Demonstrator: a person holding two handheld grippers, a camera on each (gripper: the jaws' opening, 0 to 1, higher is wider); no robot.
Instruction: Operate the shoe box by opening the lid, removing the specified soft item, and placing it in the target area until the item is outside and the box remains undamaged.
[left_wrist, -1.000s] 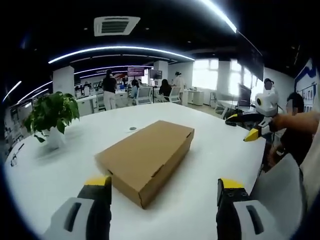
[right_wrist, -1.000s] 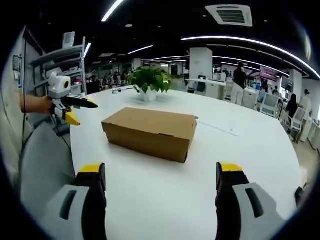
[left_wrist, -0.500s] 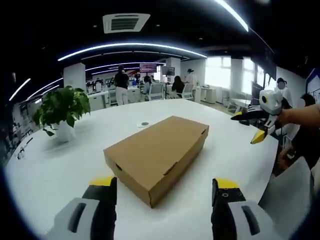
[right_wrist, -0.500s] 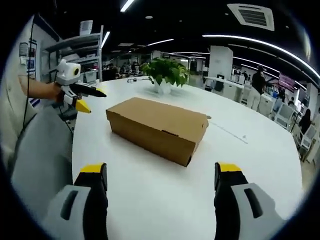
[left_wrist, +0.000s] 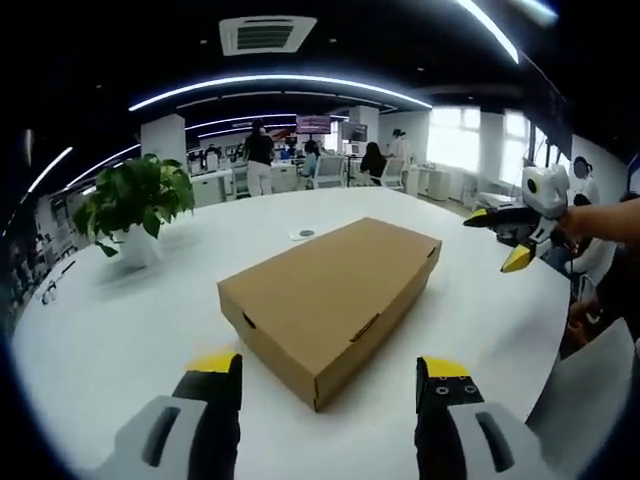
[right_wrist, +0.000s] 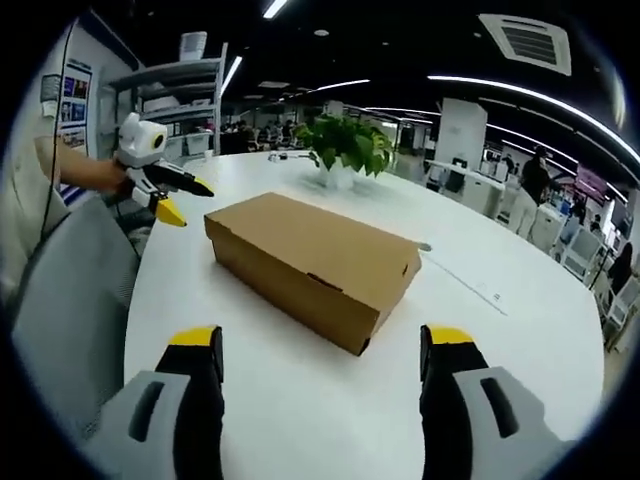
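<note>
A brown cardboard shoe box (left_wrist: 335, 295) (right_wrist: 310, 262) lies shut on a white table (left_wrist: 120, 320) (right_wrist: 300, 400). My left gripper (left_wrist: 328, 395) is open, its yellow-tipped jaws standing just short of the box's near corner. It also comes into the right gripper view as the left gripper (right_wrist: 175, 198), held by a hand beyond the box's far left end. My right gripper (right_wrist: 322, 370) is open in front of the box's near corner; in the left gripper view the right gripper (left_wrist: 505, 235) hovers at the table's right edge.
A potted green plant (left_wrist: 135, 205) (right_wrist: 345, 150) stands on the table behind the box. A small round disc (left_wrist: 304, 234) is set in the tabletop. A grey chair back (right_wrist: 60, 310) is at the table's edge. People and desks fill the office behind.
Both cameras have moved closer to the box, which looks larger now. The jaws of both grippers stay open and apart.
</note>
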